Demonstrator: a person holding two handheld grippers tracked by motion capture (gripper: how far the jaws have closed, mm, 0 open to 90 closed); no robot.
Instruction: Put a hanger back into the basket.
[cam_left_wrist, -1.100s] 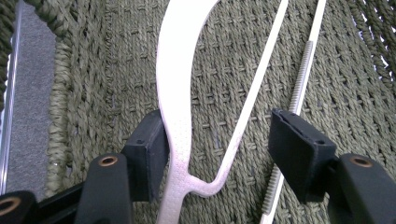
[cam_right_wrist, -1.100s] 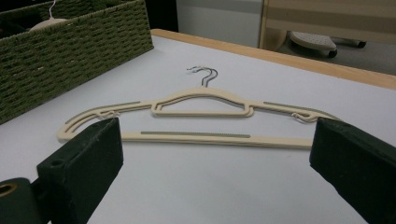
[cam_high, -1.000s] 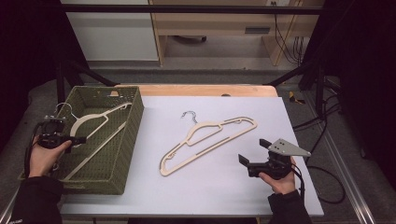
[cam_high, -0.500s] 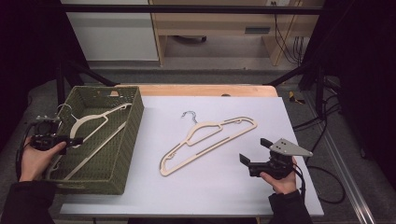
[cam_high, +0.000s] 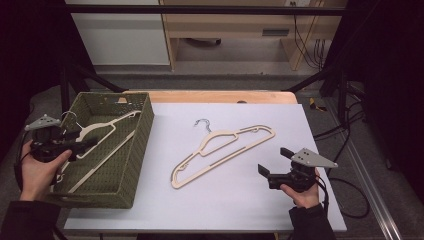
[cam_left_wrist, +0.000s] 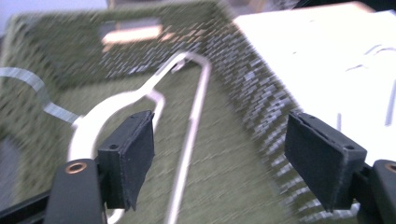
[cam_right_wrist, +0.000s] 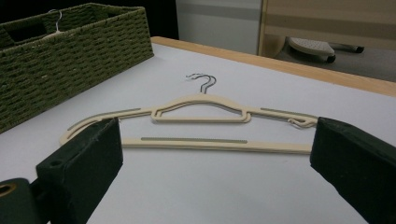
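High view: your left gripper (cam_high: 75, 146) sits over the near left edge of the green woven basket (cam_high: 131, 165). Its jaws have just been opening and nothing is between them. One cream hanger in the basket (cam_high: 102, 131) lies slanted inside. Your left hand (cam_high: 37, 167) holds the gripper level, pointing right. Your right gripper (cam_high: 272, 167) rests low near the table's right front, pointing left at the hanger on the table (cam_high: 220, 150).

Left gripper view: the jaws stand wide apart with nothing in them, above the basket (cam_left_wrist: 252, 93) and its hanger (cam_left_wrist: 187, 140). It is blurry.

Right gripper view: your jaws are wide open and hold nothing. The hanger (cam_right_wrist: 196, 140) lies flat just ahead, with the basket (cam_right_wrist: 70, 51) behind it.
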